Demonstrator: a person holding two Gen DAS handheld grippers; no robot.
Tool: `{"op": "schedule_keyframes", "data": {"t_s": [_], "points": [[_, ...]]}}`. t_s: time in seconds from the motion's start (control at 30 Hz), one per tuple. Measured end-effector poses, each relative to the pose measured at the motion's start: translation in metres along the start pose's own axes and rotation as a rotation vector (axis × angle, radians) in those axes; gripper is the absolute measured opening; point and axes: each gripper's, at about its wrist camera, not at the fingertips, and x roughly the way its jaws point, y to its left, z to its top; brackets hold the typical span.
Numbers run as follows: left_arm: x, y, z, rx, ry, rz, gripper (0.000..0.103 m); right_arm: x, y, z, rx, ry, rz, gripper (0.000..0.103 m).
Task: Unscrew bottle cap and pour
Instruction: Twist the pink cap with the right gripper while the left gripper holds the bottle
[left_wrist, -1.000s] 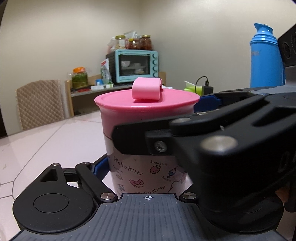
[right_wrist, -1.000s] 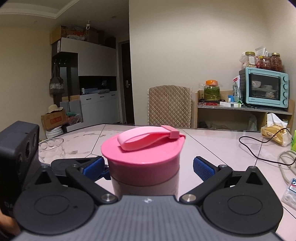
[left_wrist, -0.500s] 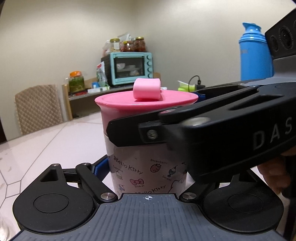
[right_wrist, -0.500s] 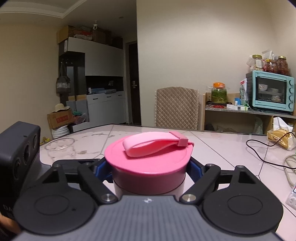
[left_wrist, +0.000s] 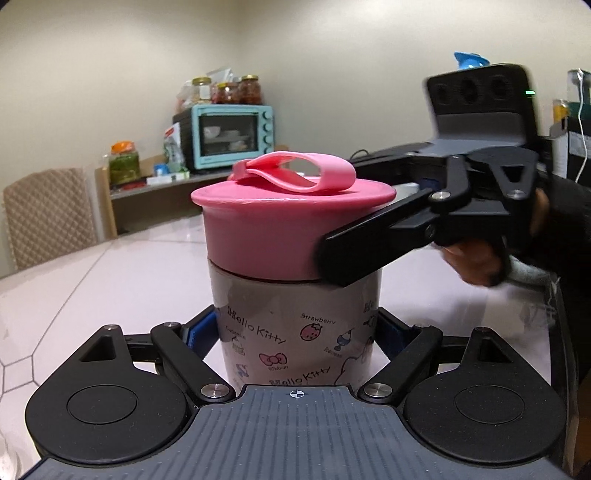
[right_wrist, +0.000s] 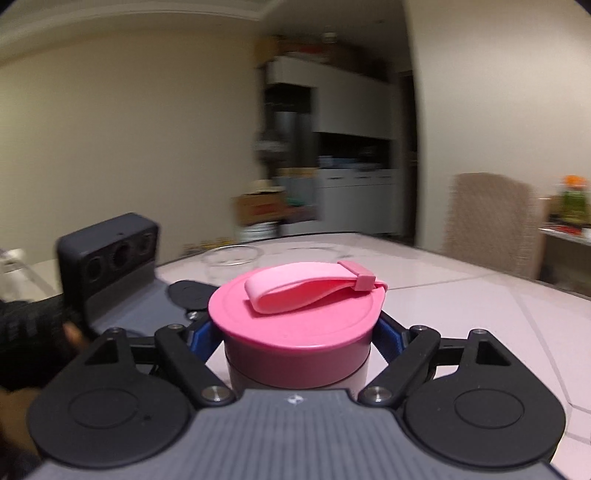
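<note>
Left gripper (left_wrist: 295, 332): our jaws clamp the printed bottle (left_wrist: 295, 317) low on its body, pinning it upright on the table (left_wrist: 110, 280) against twist. Right gripper (right_wrist: 295, 334): jaws closed on the pink cap (right_wrist: 295, 325) above, strap (right_wrist: 310, 286) between them, placed to turn it. We judge unscrewing underway; pour not begun.

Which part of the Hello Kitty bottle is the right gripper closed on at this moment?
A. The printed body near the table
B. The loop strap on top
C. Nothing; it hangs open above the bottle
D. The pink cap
D. In the right wrist view the right gripper has a blue pad pressed on each side of the pink cap, below the loop strap; the left gripper clamps the printed body.
</note>
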Motion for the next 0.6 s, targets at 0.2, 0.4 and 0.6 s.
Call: {"op": "schedule_keyframes", "data": {"t_s": [0.2, 0.4, 0.6], "points": [[0.000, -0.004, -0.002, -0.015, 0.008, 0.012, 0.090, -0.001, 0.018, 0.008, -0.003, -0.007, -0.084, 0.093], [-0.002, -0.009, -0.002, -0.029, 0.009, 0.031, 0.090, -0.005, 0.069, 0.008, 0.088, -0.047, -0.390, 0.096], [-0.003, -0.014, -0.002, -0.036, 0.010, 0.045, 0.090, 0.013, 0.098, 0.012, 0.126, -0.068, -0.564, 0.096]]}}
